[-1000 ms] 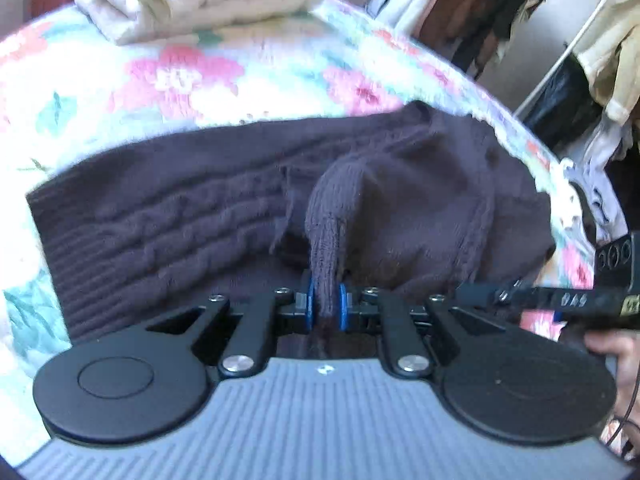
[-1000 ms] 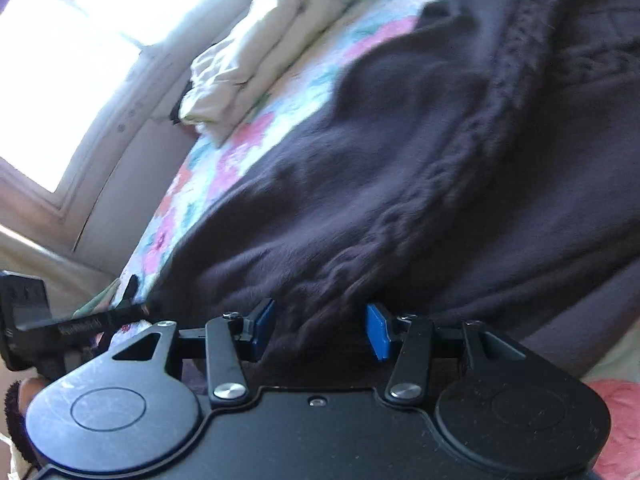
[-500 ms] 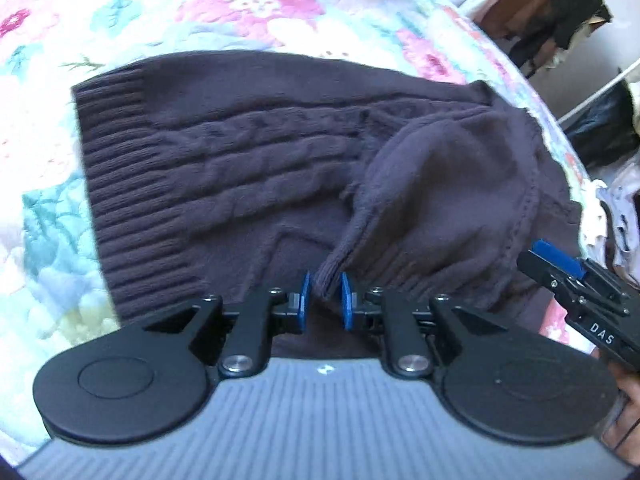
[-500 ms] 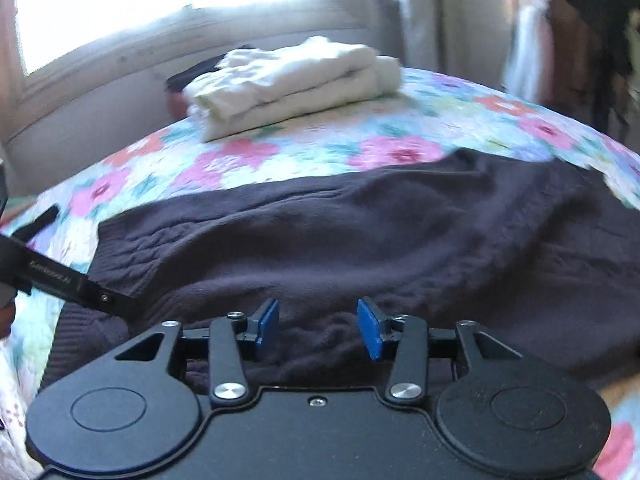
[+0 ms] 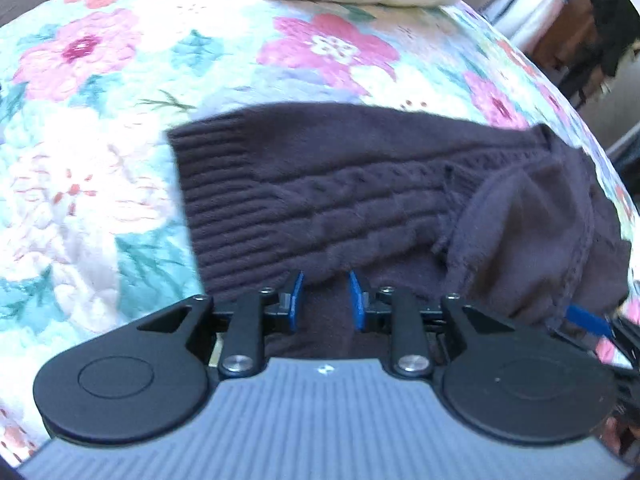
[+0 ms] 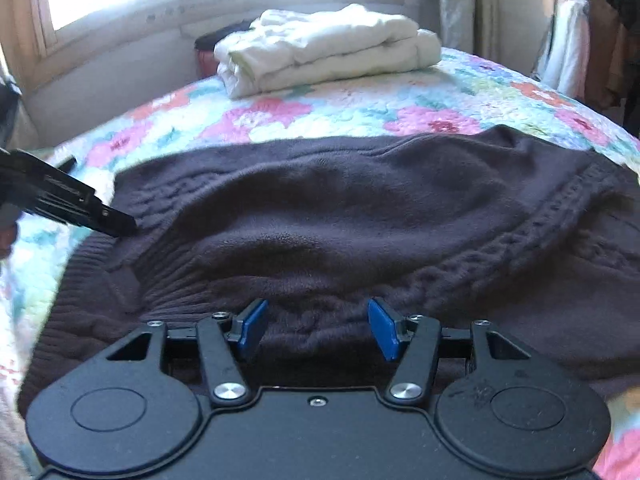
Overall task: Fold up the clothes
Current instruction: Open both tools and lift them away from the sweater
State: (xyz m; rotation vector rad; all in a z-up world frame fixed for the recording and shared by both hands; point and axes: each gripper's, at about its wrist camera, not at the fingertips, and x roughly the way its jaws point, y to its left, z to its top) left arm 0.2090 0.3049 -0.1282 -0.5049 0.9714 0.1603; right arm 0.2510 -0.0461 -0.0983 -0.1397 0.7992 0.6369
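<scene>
A dark purple cable-knit sweater point(image 5: 360, 196) lies on the floral quilt, its ribbed hem to the left and a sleeve folded across its body at the right. It also fills the middle of the right wrist view point(image 6: 340, 224). My left gripper point(image 5: 325, 300) is open and empty, low over the sweater's near edge. My right gripper point(image 6: 316, 330) is open and empty over the sweater's near side. The left gripper's tip point(image 6: 100, 218) shows in the right wrist view at the sweater's ribbed end. The right gripper's blue pad point(image 5: 588, 320) shows at the far right of the left wrist view.
A floral quilt point(image 5: 100, 92) covers the bed. A folded cream blanket point(image 6: 328, 50) lies at the bed's far end under a window. Hanging clothes point(image 5: 600, 28) stand beyond the bed's right side.
My left gripper let go of the sleeve it pinched, opened and moved left toward the hem. The sleeve now lies folded on the sweater. My right gripper stayed open and backed off to the near side.
</scene>
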